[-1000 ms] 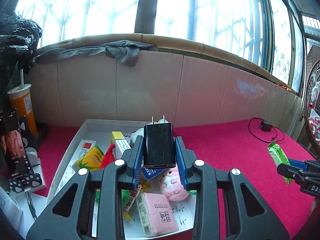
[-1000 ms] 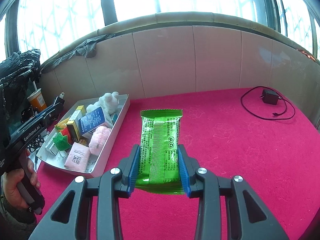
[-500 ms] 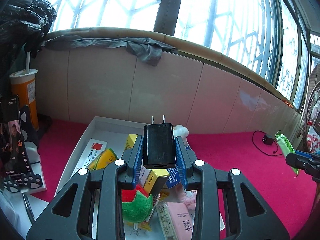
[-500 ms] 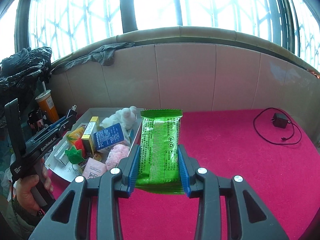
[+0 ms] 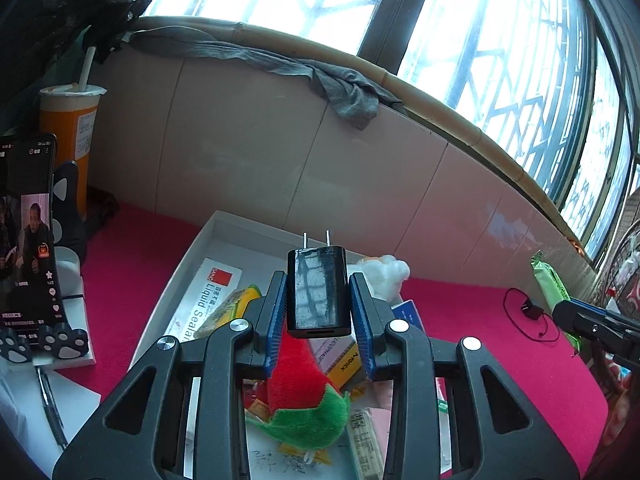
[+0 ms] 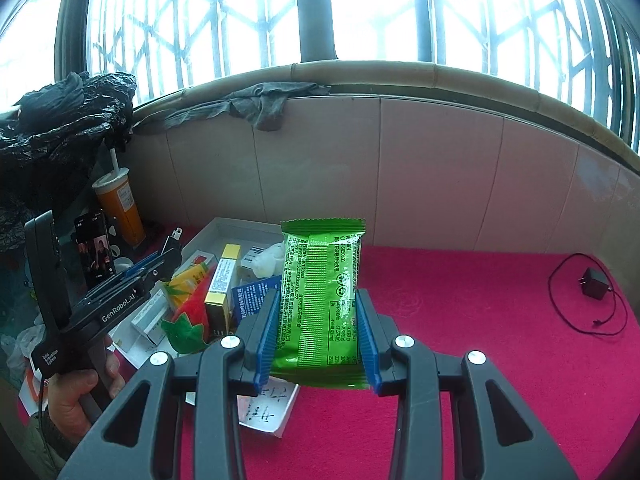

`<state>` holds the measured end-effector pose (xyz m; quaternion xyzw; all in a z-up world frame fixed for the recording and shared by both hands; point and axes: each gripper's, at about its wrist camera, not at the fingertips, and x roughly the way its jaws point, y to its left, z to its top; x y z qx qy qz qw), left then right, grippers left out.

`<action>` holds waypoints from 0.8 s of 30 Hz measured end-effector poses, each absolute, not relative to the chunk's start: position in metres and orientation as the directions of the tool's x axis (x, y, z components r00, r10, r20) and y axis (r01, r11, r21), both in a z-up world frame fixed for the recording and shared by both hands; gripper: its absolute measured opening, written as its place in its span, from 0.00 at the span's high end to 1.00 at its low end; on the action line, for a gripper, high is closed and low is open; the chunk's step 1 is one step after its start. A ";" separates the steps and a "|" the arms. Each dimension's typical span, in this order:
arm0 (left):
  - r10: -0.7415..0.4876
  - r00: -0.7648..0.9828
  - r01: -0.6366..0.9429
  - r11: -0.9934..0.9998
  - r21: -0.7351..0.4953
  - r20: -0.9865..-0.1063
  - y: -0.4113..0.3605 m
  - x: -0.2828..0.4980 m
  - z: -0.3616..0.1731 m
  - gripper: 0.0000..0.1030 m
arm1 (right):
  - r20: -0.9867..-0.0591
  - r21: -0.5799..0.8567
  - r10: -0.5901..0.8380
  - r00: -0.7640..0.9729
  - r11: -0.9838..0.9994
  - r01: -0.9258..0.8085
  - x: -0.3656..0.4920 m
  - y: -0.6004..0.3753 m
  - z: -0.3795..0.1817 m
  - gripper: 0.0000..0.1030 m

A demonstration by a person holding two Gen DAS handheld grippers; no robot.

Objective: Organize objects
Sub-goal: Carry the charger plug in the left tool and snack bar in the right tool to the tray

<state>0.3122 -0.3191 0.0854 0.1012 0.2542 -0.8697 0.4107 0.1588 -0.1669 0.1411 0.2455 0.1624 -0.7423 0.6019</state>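
My left gripper [image 5: 319,286] is shut on a black two-pin plug adapter [image 5: 318,290], pins pointing away, held over the white tray [image 5: 224,226]. The tray holds a red and green plush strawberry [image 5: 300,396], a white sealant box [image 5: 208,304], a yellow packet [image 5: 232,308], a white plush [image 5: 384,272] and small boxes. My right gripper [image 6: 316,304] is shut on a green snack packet [image 6: 320,300], lifted above the tray's near right corner [image 6: 264,420]. The left gripper [image 6: 120,304] shows at the left in the right wrist view, held by a hand [image 6: 76,396].
A phone on a paw stand [image 5: 28,232] and an orange cup with a straw [image 5: 70,136] stand left of the tray. A black charger with its cable [image 6: 596,284] lies on the red cloth at the right. A tiled wall with a grey rag [image 5: 344,92] runs behind.
The left gripper has moved forward over the tray with the adapter and rolled. The right gripper has risen and swung left with the green packet, from the red cloth to the tray's edge.
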 end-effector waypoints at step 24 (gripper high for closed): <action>-0.594 -0.716 0.685 -0.497 -0.532 -0.367 -0.340 0.331 0.068 0.70 | -0.676 0.078 -0.732 -0.088 -0.190 0.979 0.179 -0.311 0.106 0.65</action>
